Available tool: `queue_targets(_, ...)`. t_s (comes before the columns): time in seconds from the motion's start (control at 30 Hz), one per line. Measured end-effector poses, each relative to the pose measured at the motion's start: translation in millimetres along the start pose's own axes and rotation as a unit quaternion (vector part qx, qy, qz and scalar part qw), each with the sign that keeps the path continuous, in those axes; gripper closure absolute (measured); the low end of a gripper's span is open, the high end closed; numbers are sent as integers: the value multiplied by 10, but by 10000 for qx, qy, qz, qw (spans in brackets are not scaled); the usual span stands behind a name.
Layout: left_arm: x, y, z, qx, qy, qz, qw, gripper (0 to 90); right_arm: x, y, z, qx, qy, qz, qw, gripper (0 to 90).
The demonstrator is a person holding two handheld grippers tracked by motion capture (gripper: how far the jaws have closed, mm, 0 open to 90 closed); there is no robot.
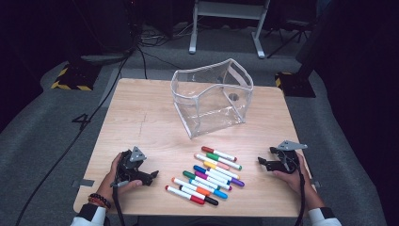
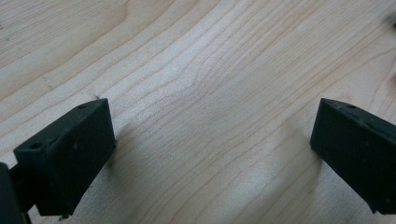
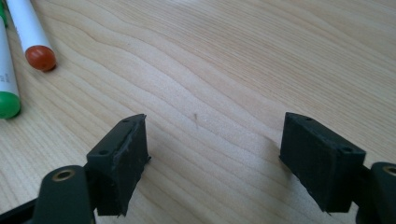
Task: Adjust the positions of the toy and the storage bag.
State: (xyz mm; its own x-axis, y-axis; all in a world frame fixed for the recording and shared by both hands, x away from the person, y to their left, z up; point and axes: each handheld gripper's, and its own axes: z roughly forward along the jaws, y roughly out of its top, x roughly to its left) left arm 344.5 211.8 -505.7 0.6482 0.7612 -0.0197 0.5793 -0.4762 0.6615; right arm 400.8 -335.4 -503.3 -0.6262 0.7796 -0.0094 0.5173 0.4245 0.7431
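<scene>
L gripper (image 1: 153, 175) rests on the counter (image 1: 141, 113), jaws wide, bare wood btwn them, nothing held. R gripper (image 1: 261, 162) likewise: jaws wide apart, empty, low over the wood. Markers (image 1: 211, 174) lie in a loose row btwn both grippers, near the front edge; red-capped (image 3: 40, 57) and green-capped (image 3: 8, 104) ends sit off the R jaws' side. Clear pouch (image 1: 211, 96) stands behind, well apart.

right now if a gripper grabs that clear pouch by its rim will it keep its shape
Probably not. The clear pouch already sags, its white-trimmed rim wavy, so it looks floppy and would likely fold where pinched. It holds no markers, so it is likely light and may slide on the wooden table if pushed.
</scene>
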Motion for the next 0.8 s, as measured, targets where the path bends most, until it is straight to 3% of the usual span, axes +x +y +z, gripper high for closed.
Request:
queue_targets(0.4, -120, -116, -100, 13, -177, 235, 9996, 5, -69, 54, 42, 55, -10, 31, 10000, 243)
queue_targets(0.6, -306, -177, -150, 21, -309, 375, 9988, 5, -117, 162, 160, 35, 60, -32, 10000, 261)
queue_targets(0.67, -400, -195, -169, 52, -386, 462, 9982, 4, -150, 230, 212, 27, 86, -10, 10000, 308)
queue_targets(0.8, -557, -225, -207, 124, -463, 581, 9972, 5, -205, 429, 212, -336, -28, -139, 9993, 348)
